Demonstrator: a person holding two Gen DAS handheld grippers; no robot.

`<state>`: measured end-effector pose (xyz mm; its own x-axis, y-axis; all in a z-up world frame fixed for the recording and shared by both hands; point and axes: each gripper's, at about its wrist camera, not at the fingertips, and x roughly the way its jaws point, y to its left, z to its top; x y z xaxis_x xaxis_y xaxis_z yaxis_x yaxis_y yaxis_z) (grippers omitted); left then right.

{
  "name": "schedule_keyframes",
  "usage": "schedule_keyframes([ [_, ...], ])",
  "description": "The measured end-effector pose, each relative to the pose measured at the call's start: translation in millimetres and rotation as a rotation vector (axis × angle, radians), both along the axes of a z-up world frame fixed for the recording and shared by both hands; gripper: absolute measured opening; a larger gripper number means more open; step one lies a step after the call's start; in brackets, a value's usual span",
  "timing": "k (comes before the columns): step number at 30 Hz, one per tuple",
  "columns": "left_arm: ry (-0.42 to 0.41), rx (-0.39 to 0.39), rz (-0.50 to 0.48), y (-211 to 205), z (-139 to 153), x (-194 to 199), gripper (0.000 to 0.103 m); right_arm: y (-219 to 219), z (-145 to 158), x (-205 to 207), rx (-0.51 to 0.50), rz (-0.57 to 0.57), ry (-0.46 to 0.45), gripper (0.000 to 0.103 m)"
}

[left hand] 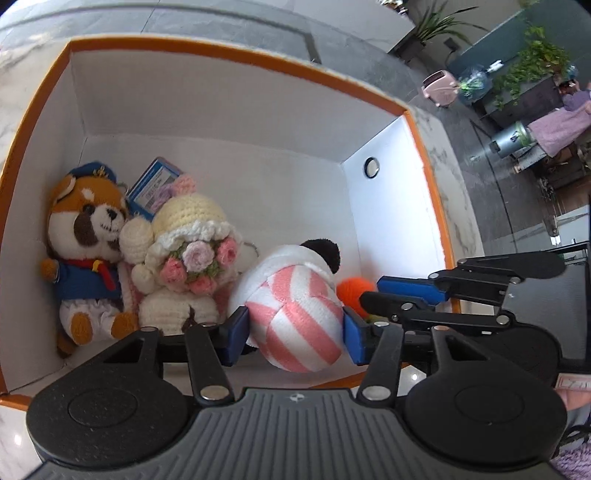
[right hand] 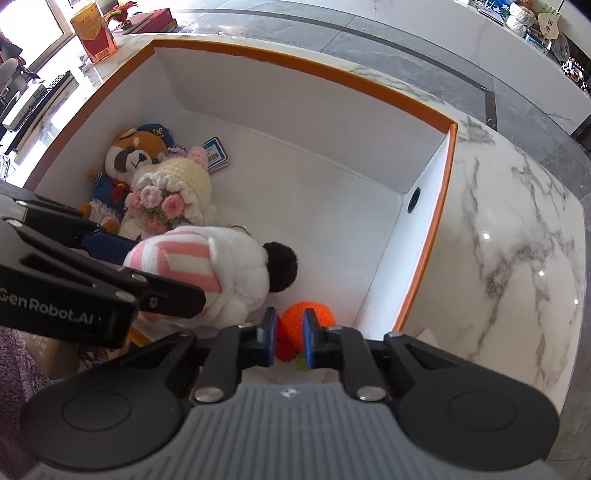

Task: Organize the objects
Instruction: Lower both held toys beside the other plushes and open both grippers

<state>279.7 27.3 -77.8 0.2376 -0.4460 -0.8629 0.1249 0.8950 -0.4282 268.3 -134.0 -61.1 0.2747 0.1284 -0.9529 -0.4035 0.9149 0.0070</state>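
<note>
An orange-rimmed white box (left hand: 229,55) (right hand: 295,61) stands on a marble top. Inside at the left sit a red panda plush (left hand: 88,240) (right hand: 129,158) and a cream crocheted doll with a pink bouquet (left hand: 188,251) (right hand: 173,192), with a blue card (left hand: 155,188) (right hand: 218,153) behind them. My left gripper (left hand: 295,328) is shut on a pink-and-white striped plush with a black pompom (left hand: 299,321) (right hand: 207,269), inside the box. My right gripper (right hand: 290,341) is shut on an orange crocheted toy (right hand: 314,314) (left hand: 352,291) beside the plush, near the box's right wall.
The box's right wall has a round hole (left hand: 371,166) (right hand: 413,199). White marble top (right hand: 498,258) lies right of the box. A yellow-red carton (right hand: 94,33) and a keyboard (right hand: 51,86) are beyond the box's left side. Plants (left hand: 535,62) stand far off.
</note>
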Motion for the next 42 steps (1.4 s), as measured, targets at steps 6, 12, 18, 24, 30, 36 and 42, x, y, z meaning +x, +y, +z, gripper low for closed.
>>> schedule_keyframes([
  [6, -0.198, 0.112, -0.061, -17, 9, -23, 0.058, -3, 2, 0, -0.01, -0.007, -0.005, 0.016],
  [12, -0.24, 0.191, -0.121, -33, 6, -34, 0.064, -6, 3, -3, -0.007, -0.008, -0.008, 0.015],
  [18, -0.186, 0.093, -0.067, -6, 17, -34, 0.069, -10, 7, -7, 0.019, -0.011, -0.002, 0.017],
  [24, -0.171, 0.021, -0.03, 22, 30, -29, 0.033, -14, 24, -10, 0.129, -0.072, -0.016, 0.032],
  [30, -0.121, 0.155, -0.016, 11, 6, -28, 0.029, -7, 31, -4, 0.281, -0.161, 0.015, 0.053],
  [36, -0.175, 0.209, 0.026, 28, 18, -31, 0.031, 4, 14, 5, 0.284, -0.224, 0.062, 0.053],
  [42, -0.137, 0.194, 0.04, 43, 8, -24, 0.031, 12, 0, -3, 0.223, -0.178, 0.085, 0.044],
])
